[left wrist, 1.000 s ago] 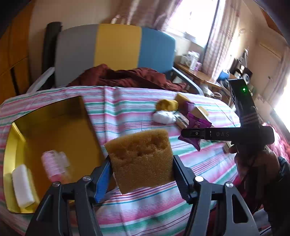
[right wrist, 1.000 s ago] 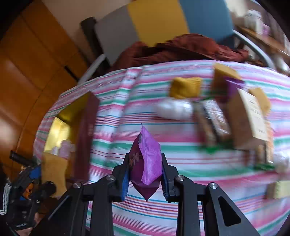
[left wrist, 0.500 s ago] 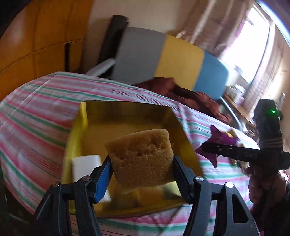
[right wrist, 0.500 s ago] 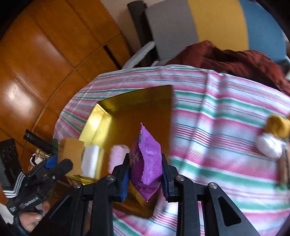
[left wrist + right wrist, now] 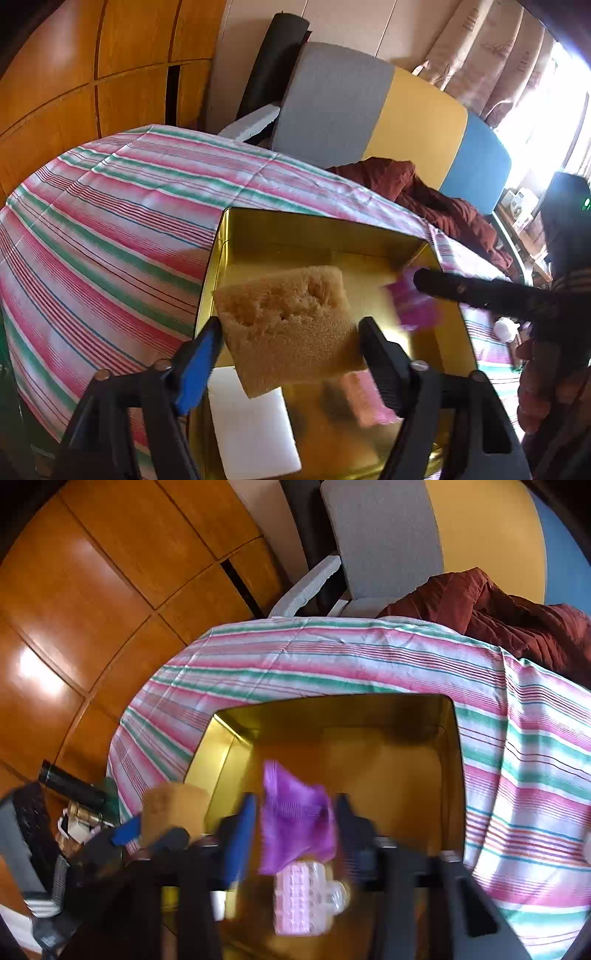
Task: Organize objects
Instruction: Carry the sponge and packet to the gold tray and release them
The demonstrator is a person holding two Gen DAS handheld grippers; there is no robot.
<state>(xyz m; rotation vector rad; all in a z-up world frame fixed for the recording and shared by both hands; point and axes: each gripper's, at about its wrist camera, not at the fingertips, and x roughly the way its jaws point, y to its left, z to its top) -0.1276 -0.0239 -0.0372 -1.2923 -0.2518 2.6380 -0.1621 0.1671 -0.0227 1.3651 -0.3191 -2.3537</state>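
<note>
Sponge (image 5: 288, 325), tan, tilted, sits between the left tool (image 5: 290, 345) fingers above the near part of the gold tin (image 5: 317, 230). Jaws have just been opening and stand wide; a gap shows on both sides of the sponge, so pads no longer press it.

Purple packet (image 5: 295, 819) hangs blurred between the right tool (image 5: 295, 821) fingers, over the tin's near half. Jaws have just been opening, about mid-width, daylight either side of the packet; looks released, not gripped.

Inside the tin: white block (image 5: 255, 432) at near-left corner, pink-and-clear ridged item (image 5: 306, 901) just beside it toward centre. Far half of the tin floor is bare, walls upright all round, rim unobstructed.

Tin sits on striped cloth (image 5: 110, 229) covering the desk, near the desk's left-front edge. Open cloth to the left and behind the tin. Beyond the far edge: dark-red fabric (image 5: 436, 195) on a grey/yellow/blue chair (image 5: 369, 110). Wood panelling (image 5: 92, 590) left of the desk. A hand (image 5: 543, 380) grips the right tool's handle at right.
</note>
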